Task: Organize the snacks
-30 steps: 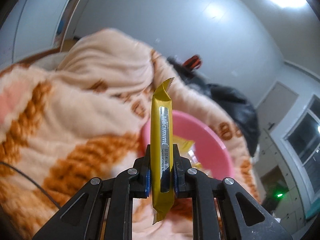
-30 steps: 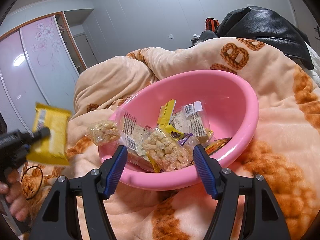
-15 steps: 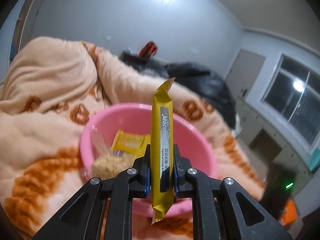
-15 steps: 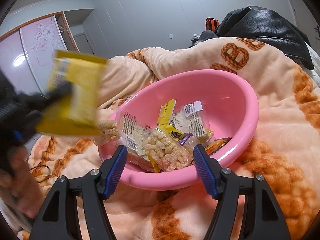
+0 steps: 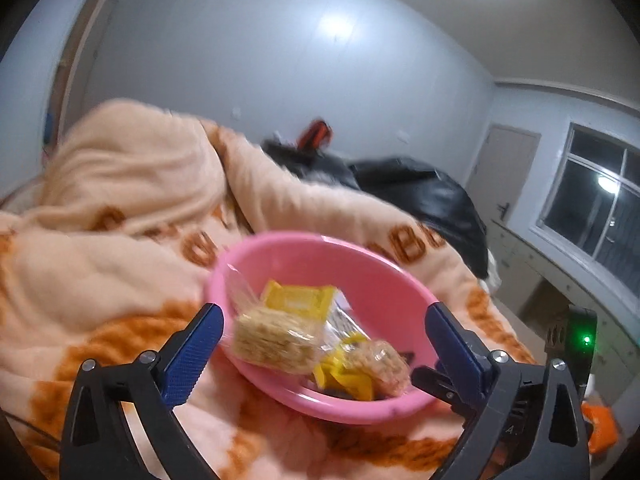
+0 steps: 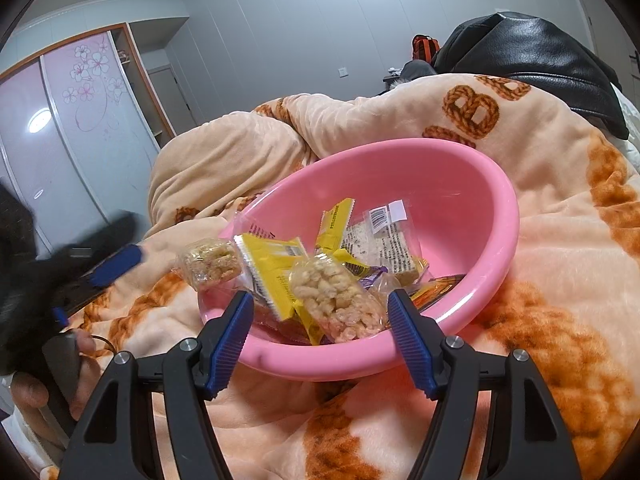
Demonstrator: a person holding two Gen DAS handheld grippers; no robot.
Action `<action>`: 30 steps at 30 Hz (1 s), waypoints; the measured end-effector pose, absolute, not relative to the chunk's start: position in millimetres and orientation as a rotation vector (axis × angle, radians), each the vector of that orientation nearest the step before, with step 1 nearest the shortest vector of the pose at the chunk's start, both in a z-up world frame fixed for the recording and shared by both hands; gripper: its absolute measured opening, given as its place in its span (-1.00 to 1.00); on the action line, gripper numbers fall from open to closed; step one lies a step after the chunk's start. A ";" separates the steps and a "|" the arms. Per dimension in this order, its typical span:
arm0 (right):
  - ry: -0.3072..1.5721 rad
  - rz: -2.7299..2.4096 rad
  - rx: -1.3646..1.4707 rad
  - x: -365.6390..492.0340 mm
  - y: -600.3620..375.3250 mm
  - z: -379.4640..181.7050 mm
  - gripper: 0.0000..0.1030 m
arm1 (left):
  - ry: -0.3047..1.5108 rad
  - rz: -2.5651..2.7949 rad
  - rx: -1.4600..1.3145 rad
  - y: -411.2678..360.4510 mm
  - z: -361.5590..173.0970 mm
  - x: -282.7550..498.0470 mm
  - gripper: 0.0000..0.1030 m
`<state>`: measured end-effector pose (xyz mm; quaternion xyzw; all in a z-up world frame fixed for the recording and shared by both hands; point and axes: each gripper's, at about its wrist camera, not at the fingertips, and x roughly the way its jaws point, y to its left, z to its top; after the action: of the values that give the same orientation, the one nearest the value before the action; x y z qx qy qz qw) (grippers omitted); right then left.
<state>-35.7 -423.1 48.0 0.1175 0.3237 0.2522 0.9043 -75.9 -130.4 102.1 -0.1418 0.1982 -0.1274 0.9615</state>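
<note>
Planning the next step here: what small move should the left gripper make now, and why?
Probably draw the left gripper back from the pink bowl. Its jaws have just been opening and stand wide with nothing between them, and a yellow wafer packet lies among the snacks in the bowl.

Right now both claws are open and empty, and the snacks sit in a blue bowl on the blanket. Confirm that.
Wrong on one point: the bowl is pink, as the right wrist view shows. The rest holds: left claw and right claw are open and empty, and the snacks sit in it on the blanket.
</note>
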 end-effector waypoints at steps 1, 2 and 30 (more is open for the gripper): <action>0.669 0.525 0.243 -35.6 -422.8 48.1 0.39 | 0.385 -0.237 -0.280 -127.4 104.3 -77.9 0.94; 0.670 0.527 0.241 -35.6 -422.5 48.1 0.40 | 0.361 -0.208 -0.280 -122.7 104.3 -82.6 0.96; 0.675 0.536 0.218 -35.2 -417.9 48.2 0.59 | 0.833 0.018 -0.379 -88.5 36.9 -22.7 0.98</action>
<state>-35.2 -417.9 48.2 0.1053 0.3265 0.2592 0.9028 -22.7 -88.5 36.9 -0.1827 0.4022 0.0086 0.8971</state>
